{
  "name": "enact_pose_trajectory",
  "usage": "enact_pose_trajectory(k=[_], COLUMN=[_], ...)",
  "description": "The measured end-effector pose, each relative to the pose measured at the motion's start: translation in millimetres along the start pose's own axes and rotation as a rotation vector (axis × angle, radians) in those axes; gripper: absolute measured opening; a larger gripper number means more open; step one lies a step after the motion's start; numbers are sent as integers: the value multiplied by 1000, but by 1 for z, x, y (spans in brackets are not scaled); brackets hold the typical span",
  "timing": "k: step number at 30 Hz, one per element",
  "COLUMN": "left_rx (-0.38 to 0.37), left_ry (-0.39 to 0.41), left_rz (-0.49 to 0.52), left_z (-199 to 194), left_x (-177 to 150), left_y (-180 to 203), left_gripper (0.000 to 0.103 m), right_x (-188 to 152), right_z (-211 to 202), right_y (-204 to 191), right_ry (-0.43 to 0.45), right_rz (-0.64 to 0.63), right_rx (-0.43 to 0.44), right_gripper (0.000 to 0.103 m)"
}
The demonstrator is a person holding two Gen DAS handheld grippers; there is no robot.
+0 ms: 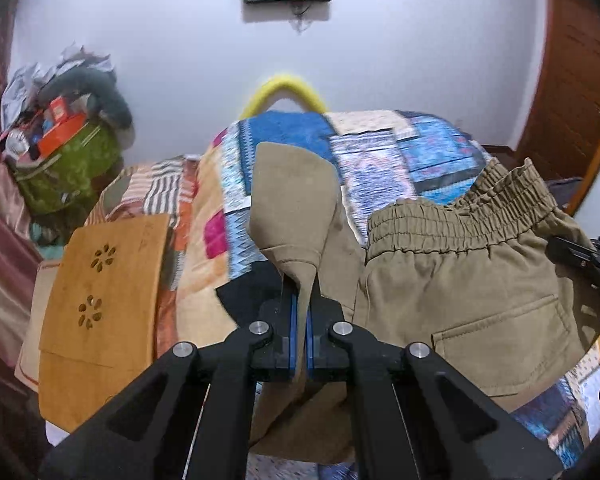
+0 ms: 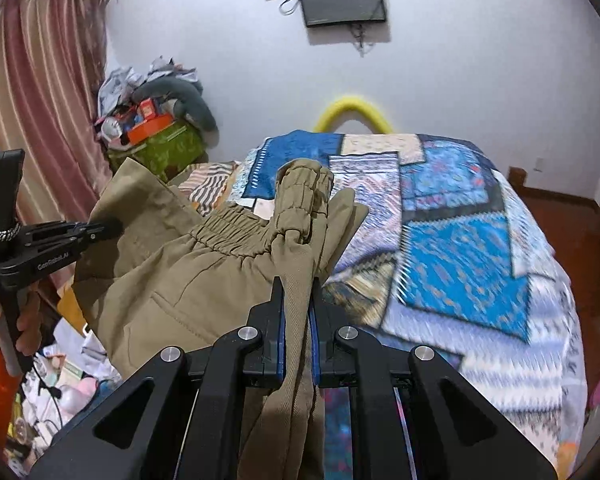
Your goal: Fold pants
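While both the left gripper [image 1: 300,312] and right gripper [image 2: 298,312] pinch thin folds of the khaki pants [image 1: 460,280] held above the quilted bed's [image 2: 480,240] near edge, the elastic waistband [image 1: 452,224] looks liable to slip free and sag unevenly.

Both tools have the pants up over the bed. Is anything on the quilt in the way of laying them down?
Nothing visible. Both the left tool and right tool grip the pants, and the quilt ahead shows only its patchwork.
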State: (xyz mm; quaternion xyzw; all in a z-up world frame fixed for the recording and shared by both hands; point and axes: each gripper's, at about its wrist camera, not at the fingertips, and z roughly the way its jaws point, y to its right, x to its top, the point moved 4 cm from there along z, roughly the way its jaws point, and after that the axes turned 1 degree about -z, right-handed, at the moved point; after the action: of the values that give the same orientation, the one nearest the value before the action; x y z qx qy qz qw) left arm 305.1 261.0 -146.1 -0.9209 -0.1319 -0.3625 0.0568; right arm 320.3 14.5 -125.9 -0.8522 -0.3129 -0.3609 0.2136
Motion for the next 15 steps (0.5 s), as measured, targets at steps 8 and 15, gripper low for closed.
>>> enact_pose_trajectory(k=[8, 15], left_rx=[51, 22], left_ry=[-71, -265], left_rz=[-74, -107], left_z=[78, 165], left_x=[-11, -63], left_y=[-40, -55], left_gripper=[3, 4], right_x=[5, -32], right_z=[87, 159], right_y=[-9, 9], right_ry=[-72, -264], right_rz=[-36, -11], right_rx=[37, -1], right_gripper=[8, 8])
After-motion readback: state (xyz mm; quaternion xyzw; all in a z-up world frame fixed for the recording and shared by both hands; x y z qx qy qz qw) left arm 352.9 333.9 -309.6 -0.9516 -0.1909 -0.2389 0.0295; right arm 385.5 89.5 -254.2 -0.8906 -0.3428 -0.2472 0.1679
